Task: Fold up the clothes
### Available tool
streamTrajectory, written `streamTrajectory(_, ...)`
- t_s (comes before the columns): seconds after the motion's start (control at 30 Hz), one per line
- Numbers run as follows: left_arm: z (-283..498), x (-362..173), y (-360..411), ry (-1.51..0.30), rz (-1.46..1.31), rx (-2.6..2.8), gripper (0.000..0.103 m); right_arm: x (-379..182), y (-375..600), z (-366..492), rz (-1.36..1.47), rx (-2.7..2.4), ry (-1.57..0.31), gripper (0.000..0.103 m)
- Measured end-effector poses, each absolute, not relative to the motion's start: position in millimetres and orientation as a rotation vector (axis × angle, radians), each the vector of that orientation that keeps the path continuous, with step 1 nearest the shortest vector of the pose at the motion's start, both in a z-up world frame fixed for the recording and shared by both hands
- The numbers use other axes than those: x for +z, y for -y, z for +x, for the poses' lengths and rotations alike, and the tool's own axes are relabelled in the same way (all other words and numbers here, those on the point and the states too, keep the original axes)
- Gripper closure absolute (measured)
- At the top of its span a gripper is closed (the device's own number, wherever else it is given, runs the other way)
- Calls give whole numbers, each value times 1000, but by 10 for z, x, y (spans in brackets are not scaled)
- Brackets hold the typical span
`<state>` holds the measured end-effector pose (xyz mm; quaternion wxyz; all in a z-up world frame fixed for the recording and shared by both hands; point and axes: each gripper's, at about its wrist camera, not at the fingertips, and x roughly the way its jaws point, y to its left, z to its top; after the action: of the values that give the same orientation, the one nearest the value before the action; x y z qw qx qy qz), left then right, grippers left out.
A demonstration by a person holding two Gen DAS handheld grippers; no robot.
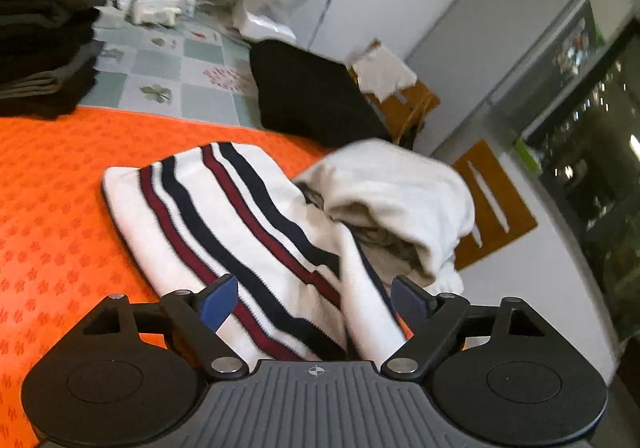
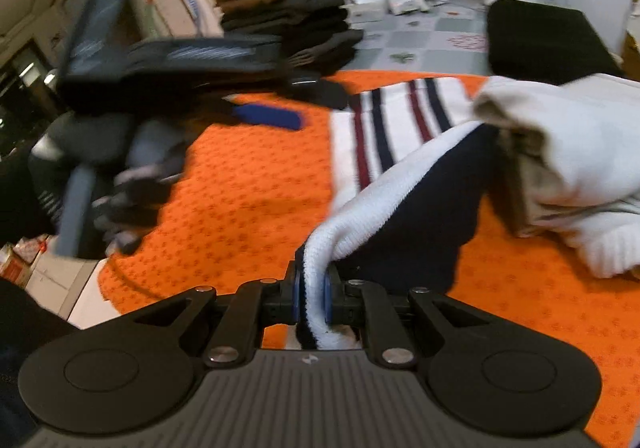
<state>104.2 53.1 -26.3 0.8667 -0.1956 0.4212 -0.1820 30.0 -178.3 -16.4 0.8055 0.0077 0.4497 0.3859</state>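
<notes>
No words, labels, brand names or numbers can be read in either view. The one sign is a small round crosshair mark (image 1: 315,371) moulded into the ribbed grey body of the left gripper; a similar small mark (image 2: 309,360) on the right gripper's body is too blurred to make out.

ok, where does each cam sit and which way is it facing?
Left wrist: on the left gripper, jaws open, angled down over the striped sweater on the orange cloth.
Right wrist: on the right gripper, shut on the sweater's white edge; the left gripper and the gloved hand holding it show blurred.
Shared: sweater, orange cloth, stack of folded clothes.
</notes>
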Motion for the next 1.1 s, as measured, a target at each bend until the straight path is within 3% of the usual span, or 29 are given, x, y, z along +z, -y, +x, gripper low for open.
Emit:
streamTrajectory(0.2,1289,-504,-350,-981,-325,-444,18,-120,1344,41,-5,918,-945,91)
streamTrajectory(0.27,1327,-597,-360,-1016,-304,-451,25,-107,1188,-46,-17,955,-941,92)
streamTrajectory(0.3,1320,-624,-391,-1023,-298,-453,45,-106,1118,-82,-27,968,-939,92)
streamTrajectory(0.33,1303,-640,-431,-1024,-295,-457,71,-107,1050,-117,-40,978,-941,92)
streamTrajectory(0.4,1232,-617,-542,-996,-299,-442,78,-111,978,-157,-46,988,-947,92)
streamTrajectory(0.57,878,-462,-1039,-897,-321,-335,82,-103,928,-182,-28,1005,-972,91)
streamTrajectory(0.77,329,-488,-1789,-918,-376,-162,84,-99,1023,-136,10,1002,-997,86)
streamTrajectory(0.9,-76,-707,-2143,-978,-378,-31,94,-137,1169,11,62,954,-1010,85)
streamTrajectory(1.1,-542,-841,-2563,-977,-461,130,92,-383,1456,283,90,727,-1048,84)
